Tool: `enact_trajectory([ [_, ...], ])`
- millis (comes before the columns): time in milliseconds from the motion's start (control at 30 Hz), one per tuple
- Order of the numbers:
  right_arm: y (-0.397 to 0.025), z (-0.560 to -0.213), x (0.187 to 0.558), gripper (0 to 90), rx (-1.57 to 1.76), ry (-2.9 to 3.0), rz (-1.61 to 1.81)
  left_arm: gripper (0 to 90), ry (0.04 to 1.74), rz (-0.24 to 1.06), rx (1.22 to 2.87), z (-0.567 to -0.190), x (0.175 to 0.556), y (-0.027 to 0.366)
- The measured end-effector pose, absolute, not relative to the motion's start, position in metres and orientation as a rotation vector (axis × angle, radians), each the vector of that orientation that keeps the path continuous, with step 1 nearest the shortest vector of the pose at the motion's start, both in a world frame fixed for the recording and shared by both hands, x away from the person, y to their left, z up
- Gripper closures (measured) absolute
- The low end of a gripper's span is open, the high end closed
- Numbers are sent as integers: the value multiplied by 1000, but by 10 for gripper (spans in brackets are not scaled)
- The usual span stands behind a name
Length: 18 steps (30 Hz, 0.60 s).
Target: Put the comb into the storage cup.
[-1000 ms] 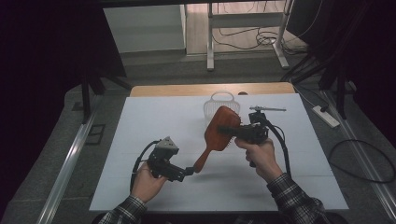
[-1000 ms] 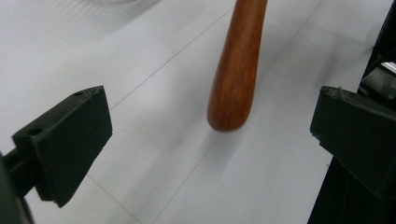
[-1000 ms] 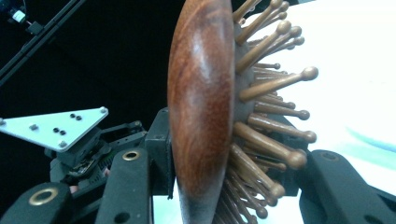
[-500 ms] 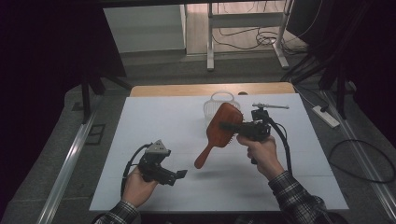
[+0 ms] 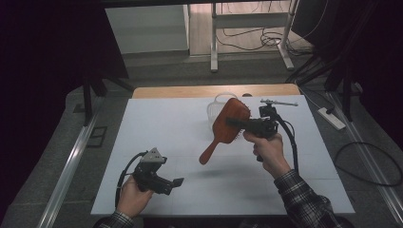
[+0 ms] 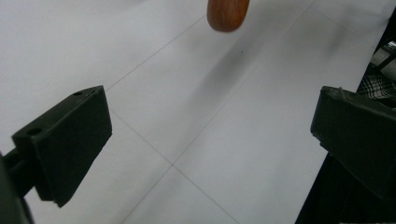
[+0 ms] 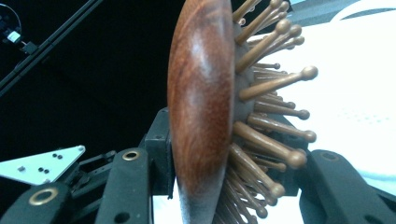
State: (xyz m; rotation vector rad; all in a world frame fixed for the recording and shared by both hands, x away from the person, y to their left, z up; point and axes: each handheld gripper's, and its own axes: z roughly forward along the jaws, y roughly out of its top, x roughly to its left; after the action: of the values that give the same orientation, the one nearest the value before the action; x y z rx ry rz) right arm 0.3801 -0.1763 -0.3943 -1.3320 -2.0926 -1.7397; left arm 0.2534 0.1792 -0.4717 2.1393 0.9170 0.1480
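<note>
Holding the wooden hairbrush [image 5: 228,124] up off the white tabletop [image 5: 157,128], my right hand-held gripper [image 5: 236,122] has its jaws closed across the paddle head, one on the smooth reddish back and one on the bristle side. From the right gripper view I see the brush [image 7: 205,107] edge-on, its peg bristles [image 7: 275,121] with their rounded tips fanning toward the pale tabletop, and both the top of the head and the whole handle are cut off at the frame edges. In the high view the brush's long axis runs on a diagonal: head up and away from me, near the far edge, handle sloping down toward me and to my left, its rounded tip hanging free in the air above a faint shadow. Just behind the head stands a clear container [image 5: 218,107], mostly hidden by the brush (I cannot tell what it is beyond a pale, see-through rim). My left hand-held gripper [image 5: 177,183] sits low near the front edge of the tabletop, jaws spread wide and holding nothing; in its own view only the handle's rounded end [image 6: 228,14] pokes in at the top, well apart from the jaws. I can read no brand, label or writing anywhere on the brush or the tabletop.
</note>
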Motion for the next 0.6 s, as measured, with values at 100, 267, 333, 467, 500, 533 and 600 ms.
enact_trajectory([
  [100, -176, -393, 382, 525, -1337, -2090, -1744, 0, 932, 146, 2125, -472, 250, 185],
  [267, -177, -391, 388, 525, -1349, -2080, -1759, 0, 959, 144, 2108, -474, 244, 194],
  [333, -178, -390, 390, 525, -1355, -2075, -1766, 0, 968, 153, 2111, -474, 241, 197],
  [467, -178, -388, 394, 525, -1365, -2070, -1771, 0, 984, 163, 2103, -475, 236, 203],
  [500, -178, -388, 395, 525, -1365, -2073, -1774, 0, 987, 161, 2096, -475, 235, 204],
  [533, -178, -387, 396, 525, -1367, -2073, -1776, 0, 989, 160, 2094, -475, 234, 205],
  [600, -178, -387, 397, 525, -1371, -2071, -1775, 0, 997, 161, 2089, -475, 233, 208],
])
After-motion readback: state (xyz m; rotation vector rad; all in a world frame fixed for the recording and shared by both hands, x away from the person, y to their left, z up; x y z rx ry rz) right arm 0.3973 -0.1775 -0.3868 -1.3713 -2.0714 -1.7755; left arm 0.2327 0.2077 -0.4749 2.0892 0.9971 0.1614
